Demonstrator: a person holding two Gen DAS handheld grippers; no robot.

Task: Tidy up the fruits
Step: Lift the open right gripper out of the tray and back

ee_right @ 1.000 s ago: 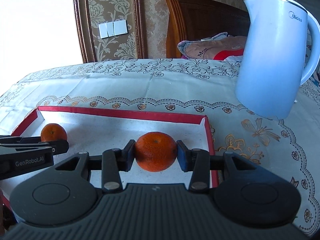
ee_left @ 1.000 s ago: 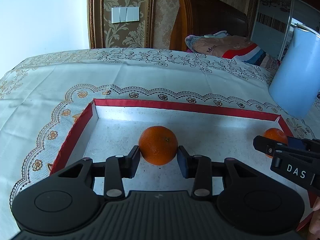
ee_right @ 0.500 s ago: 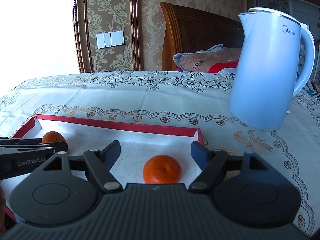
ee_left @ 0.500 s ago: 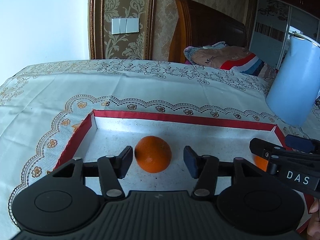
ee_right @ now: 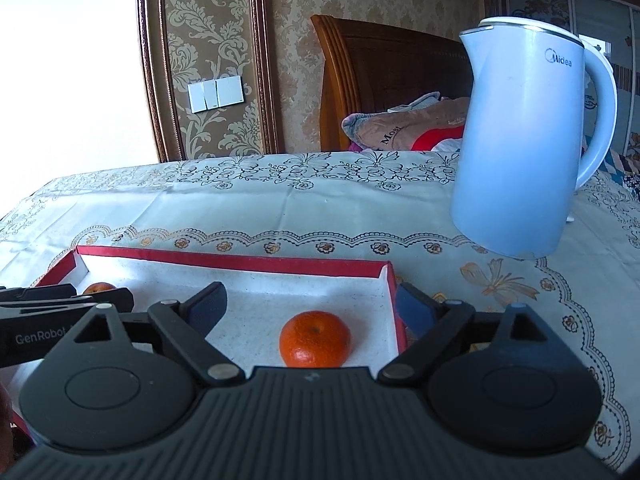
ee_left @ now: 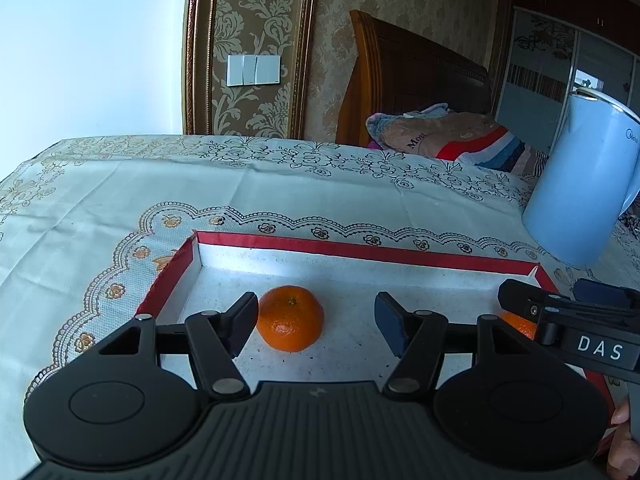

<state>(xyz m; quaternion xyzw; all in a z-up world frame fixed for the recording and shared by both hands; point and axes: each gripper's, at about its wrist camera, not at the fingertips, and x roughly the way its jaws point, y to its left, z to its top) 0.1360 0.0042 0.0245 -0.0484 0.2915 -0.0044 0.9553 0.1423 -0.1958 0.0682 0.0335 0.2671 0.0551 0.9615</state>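
Both of my grippers clamped an orange a second ago, and since then the jaws of both have just been opening, leaving each fruit free on the floor of the tray. From my left wrist, the left gripper (ee_left: 316,314) stands released: the left-hand orange (ee_left: 290,318) sits on the speckled white floor of the red-rimmed tray (ee_left: 360,252), close against my left pad, whether touching it I cannot tell, with a clear gap to the right pad, so nothing presses on it. At the right edge of this view the side of my right gripper (ee_left: 568,312) shows, with a sliver of the second orange (ee_left: 518,326) behind it, and a fingertip of my hand (ee_left: 620,416) shows just below. A pale blue kettle (ee_left: 580,192) stands on the embroidered tablecloth (ee_left: 100,200) past the tray's far right corner. From my right wrist, the right gripper (ee_right: 310,306) is spread wide, its right finger out beyond the tray's red side wall, and the right-hand orange (ee_right: 315,339) rests on the tray floor between the pads, touching neither and nearer the wall. My left gripper (ee_right: 68,300) pokes in from the left edge, and the other orange (ee_right: 98,288) peeks out behind it. The kettle (ee_right: 524,140) stands upright on the cloth, beyond the tray.
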